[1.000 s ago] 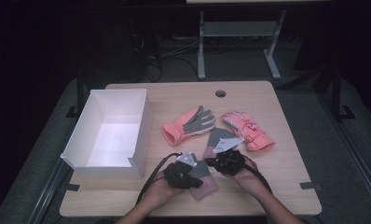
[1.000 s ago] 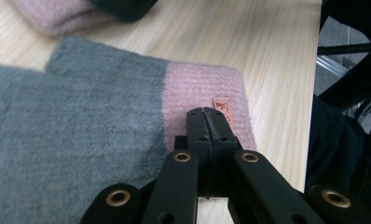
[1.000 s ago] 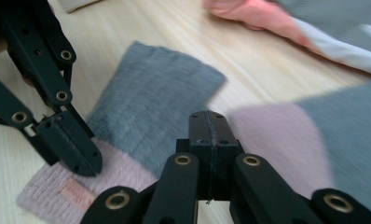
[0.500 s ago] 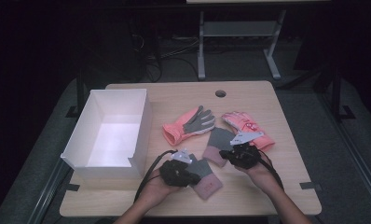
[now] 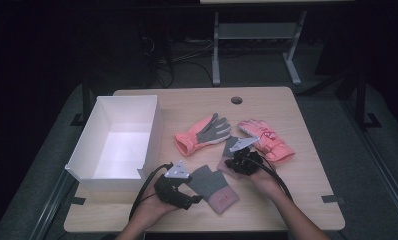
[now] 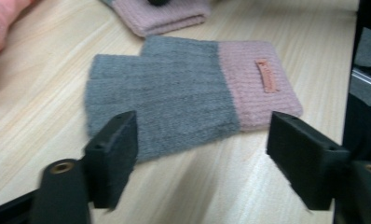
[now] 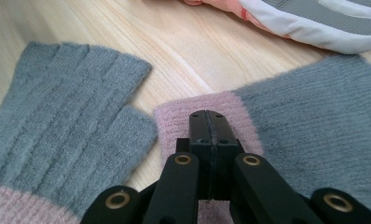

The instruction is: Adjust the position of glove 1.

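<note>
The left gripper (image 6: 200,163) hangs wide open, empty, over a flat grey-and-pink knitted fingerless glove (image 6: 188,91) — long axis spanning its fingers (image 6: 111,158); the right gripper (image 7: 210,122) pinches the second glove's pink cuff (image 7: 174,123).

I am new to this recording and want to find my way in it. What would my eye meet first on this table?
Probably the white box at the table's left, bright against the dark room, and the two coral gloves lying near the middle. Nearer the person, two grey and pink knit gloves lie flat: the left gripper hovers open before one, while the right gripper is shut over the pink cuff of the other.
</note>
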The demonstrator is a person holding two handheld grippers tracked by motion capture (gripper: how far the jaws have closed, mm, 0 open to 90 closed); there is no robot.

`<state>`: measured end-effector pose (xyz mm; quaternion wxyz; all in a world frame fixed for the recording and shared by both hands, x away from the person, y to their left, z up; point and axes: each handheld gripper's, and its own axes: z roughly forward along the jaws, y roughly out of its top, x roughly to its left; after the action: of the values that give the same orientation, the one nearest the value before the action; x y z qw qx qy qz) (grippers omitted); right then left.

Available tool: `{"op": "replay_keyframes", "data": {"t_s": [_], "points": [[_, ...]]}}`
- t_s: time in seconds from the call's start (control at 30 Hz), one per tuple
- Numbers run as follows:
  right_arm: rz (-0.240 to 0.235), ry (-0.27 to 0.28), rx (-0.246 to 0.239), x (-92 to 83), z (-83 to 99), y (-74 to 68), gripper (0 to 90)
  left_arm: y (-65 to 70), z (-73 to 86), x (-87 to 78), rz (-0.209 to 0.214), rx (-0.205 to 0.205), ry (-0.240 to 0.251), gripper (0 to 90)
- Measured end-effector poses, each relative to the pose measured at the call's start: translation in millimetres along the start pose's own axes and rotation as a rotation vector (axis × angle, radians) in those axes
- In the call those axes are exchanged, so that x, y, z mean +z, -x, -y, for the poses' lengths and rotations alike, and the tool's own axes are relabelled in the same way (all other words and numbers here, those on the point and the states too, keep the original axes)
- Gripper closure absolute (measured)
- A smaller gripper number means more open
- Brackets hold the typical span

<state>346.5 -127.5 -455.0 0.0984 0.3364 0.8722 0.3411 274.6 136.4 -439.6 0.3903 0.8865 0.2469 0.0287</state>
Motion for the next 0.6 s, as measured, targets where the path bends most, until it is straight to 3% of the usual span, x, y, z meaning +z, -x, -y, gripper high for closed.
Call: {"op": "replay_keyframes", "data": {"t_s": [0.17,0.3,0.6], "points": [[0.003,-0.013,-0.003,-4.3,2.3,0.7,90.0,-1.0,0.9,1.5,-0.005,0.010,-0.020,18.9],[-0.008,-0.017,0.007,-10.1,8.6,2.0,90.0,-1.0,0.4,2.8,0.002,-0.007,-0.015,18.9],[-0.005,-0.040,0.026,-26.1,23.6,3.0,90.0,-1.0,0.9,3.3,-0.005,-0.001,-0.014,18.7]]}}
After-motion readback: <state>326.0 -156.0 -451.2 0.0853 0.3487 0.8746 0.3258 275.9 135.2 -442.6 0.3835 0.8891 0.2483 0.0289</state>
